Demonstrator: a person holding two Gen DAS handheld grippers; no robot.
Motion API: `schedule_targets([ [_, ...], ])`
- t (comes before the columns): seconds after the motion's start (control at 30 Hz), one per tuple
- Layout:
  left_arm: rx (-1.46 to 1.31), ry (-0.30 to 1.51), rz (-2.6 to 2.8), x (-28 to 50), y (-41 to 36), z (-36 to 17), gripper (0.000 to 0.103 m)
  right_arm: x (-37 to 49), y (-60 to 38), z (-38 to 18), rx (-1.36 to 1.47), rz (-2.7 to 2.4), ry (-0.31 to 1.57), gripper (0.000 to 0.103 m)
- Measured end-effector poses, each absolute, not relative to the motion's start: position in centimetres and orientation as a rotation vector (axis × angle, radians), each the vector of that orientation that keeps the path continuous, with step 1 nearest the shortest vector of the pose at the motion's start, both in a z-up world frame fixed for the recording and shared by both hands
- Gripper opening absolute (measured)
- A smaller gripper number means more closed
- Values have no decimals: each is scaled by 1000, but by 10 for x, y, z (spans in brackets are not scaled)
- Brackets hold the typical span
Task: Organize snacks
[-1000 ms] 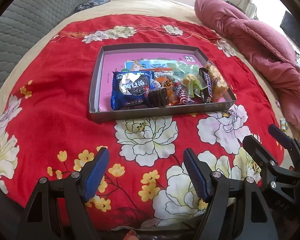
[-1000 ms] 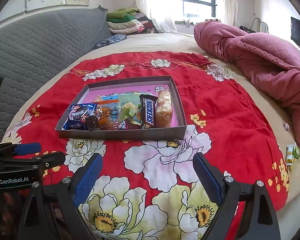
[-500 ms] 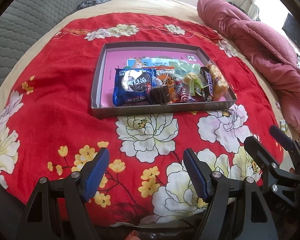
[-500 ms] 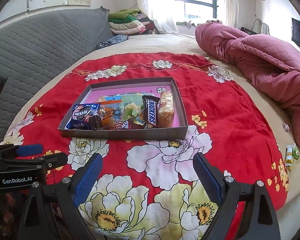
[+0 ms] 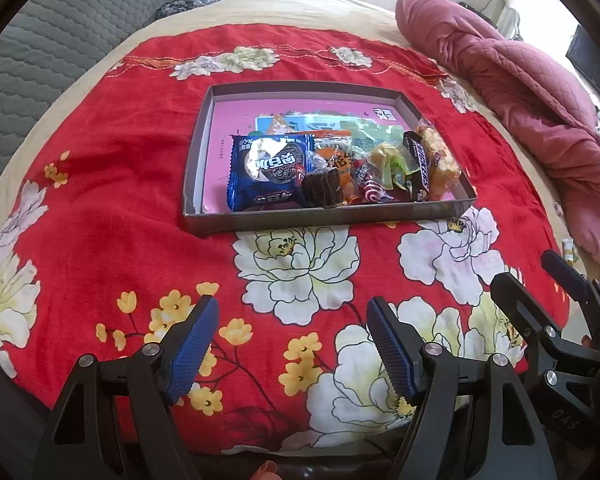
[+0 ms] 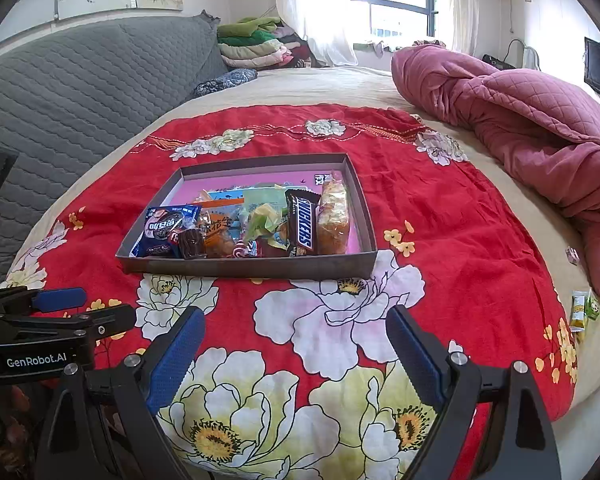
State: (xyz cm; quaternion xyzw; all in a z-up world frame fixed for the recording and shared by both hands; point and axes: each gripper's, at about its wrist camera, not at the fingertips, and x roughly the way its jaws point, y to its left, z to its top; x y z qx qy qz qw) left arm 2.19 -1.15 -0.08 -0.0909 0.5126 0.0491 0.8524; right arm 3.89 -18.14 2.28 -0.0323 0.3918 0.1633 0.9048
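Snacks in crinkly bright wrappers (image 5: 332, 168) crowd the near edge of a shallow grey cardboard tray (image 5: 198, 152) ahead of both empty, wide-spread tongs, left tongs (image 5: 292, 344) and right tongs (image 6: 296, 344); better approach one wrapper from above.

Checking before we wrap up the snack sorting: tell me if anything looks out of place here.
Yes. Two small snack packets lie on the bare bedding by the red blanket's right edge, apart from the tray, where the other snacks are lined up.
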Motion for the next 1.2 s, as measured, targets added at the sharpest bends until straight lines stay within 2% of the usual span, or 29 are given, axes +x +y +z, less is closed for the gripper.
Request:
schedule_targets([
  [1.2,-179,1086,128,23,-11,-3,77,40,-184,21,-67,334,813,92],
])
